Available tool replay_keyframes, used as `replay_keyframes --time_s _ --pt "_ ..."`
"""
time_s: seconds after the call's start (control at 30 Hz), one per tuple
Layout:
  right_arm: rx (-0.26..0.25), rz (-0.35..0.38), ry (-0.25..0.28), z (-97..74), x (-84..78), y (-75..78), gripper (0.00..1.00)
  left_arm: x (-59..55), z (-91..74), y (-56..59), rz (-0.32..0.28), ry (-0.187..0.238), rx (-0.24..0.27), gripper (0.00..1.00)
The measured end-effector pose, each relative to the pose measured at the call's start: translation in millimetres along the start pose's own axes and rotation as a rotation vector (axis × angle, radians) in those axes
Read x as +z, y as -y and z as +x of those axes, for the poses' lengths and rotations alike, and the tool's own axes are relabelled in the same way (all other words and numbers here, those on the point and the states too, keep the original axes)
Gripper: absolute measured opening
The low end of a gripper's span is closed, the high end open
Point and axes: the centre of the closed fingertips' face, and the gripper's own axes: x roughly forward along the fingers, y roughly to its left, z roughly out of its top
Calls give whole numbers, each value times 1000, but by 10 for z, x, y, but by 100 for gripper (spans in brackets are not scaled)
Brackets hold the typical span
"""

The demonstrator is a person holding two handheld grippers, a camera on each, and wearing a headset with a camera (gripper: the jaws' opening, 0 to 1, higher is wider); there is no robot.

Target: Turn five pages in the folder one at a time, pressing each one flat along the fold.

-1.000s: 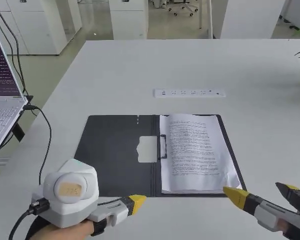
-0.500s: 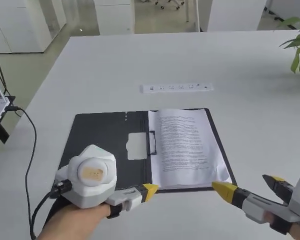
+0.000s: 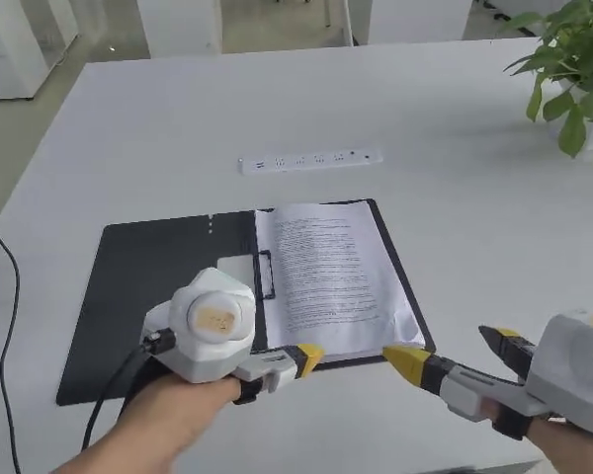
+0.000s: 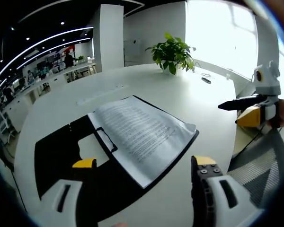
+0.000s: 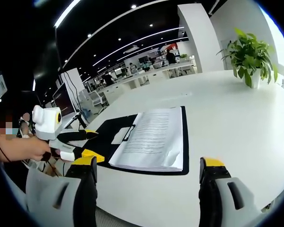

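The black folder (image 3: 148,296) lies open on the white table, with a stack of printed pages (image 3: 326,267) clipped on its right half. My left gripper (image 3: 304,357) hovers open at the folder's near edge, just in front of the fold; in the left gripper view its jaws stand wide apart (image 4: 144,163) over the pages (image 4: 142,130). My right gripper (image 3: 453,351) is open and hangs off the pages' near right corner, which curls up slightly. In the right gripper view (image 5: 149,163) the pages (image 5: 154,135) lie ahead, with the left gripper (image 5: 80,142) at the left.
A white power strip (image 3: 311,160) lies beyond the folder. A potted plant (image 3: 563,69) stands at the far right. A black cable (image 3: 5,286) trails across the left side of the table. The table's near edge runs just below the grippers.
The camera has swung right, so the laptop has left the picture. My left gripper has moved right along the folder's near edge, past the fold. The pages lie as before.
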Motion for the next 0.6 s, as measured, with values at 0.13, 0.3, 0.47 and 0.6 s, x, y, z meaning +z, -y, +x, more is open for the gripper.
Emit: replay_keyframes --time_s 0.13,0.3,0.47,0.6 --pt "1 -1 3 12 9 -7 89 8 171 71 20 -13 -23 80" --pt "-4 6 0 27 -7 12 88 37 353 156 34 -14 -40 78" --pt "-7 15 -3 32 -22 26 88 37 539 219 35 -22 -51 77" --pt "-11 20 -3 33 -32 51 88 44 675 289 46 -28 -59 76"
